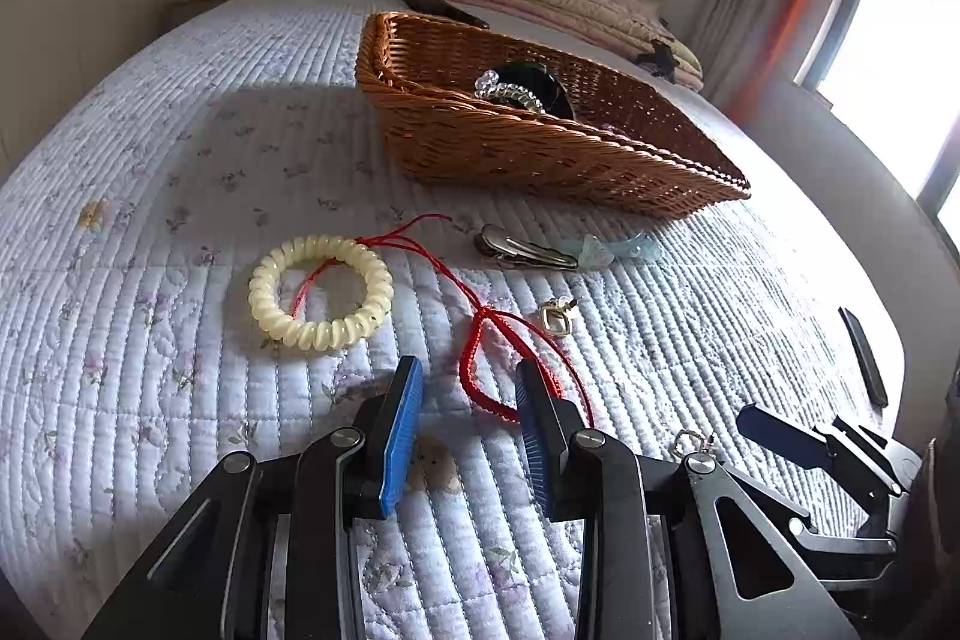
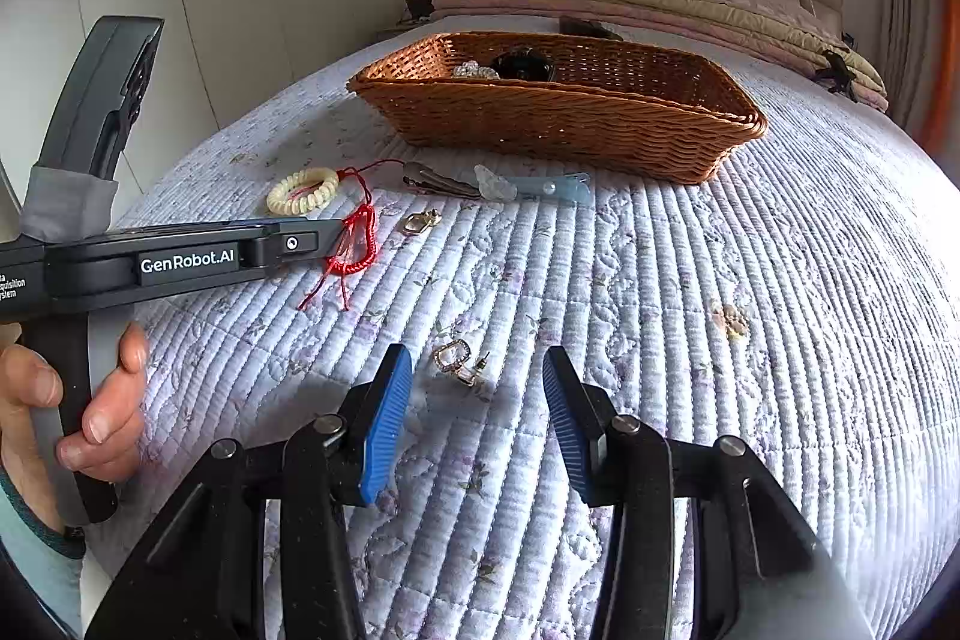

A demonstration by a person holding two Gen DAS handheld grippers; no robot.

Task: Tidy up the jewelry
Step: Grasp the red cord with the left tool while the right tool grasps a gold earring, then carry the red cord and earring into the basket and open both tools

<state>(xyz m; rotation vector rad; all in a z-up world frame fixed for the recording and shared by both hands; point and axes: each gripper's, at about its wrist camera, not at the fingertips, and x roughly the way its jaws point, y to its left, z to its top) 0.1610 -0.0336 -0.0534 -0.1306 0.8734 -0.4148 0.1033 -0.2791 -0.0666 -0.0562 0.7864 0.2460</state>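
Note:
A red braided cord bracelet [image 1: 480,376] lies on the quilt between the jaws of my left gripper [image 1: 468,382]. The right finger [image 1: 534,400] touches its cords, while the left pad stands clear, so the gripper is open. In the right wrist view the left gripper [image 2: 345,241] shows from the side over the bracelet [image 2: 360,244]. My right gripper [image 2: 477,361] stands open around a small gold earring [image 2: 459,361] without touching it. Farther off lie a cream spiral hair tie [image 1: 321,292], a metal hair clip [image 1: 522,250], a pale blue clip [image 1: 618,247] and a second gold earring [image 1: 555,319].
A brown wicker basket [image 1: 540,148] sits beyond the jewelry, holding a black piece and a clear spiral hair tie [image 1: 510,91]. A black flat object [image 1: 864,358] lies near the bed's right edge. Pillows line the headboard. A hand [image 2: 102,400] grips the left gripper's handle.

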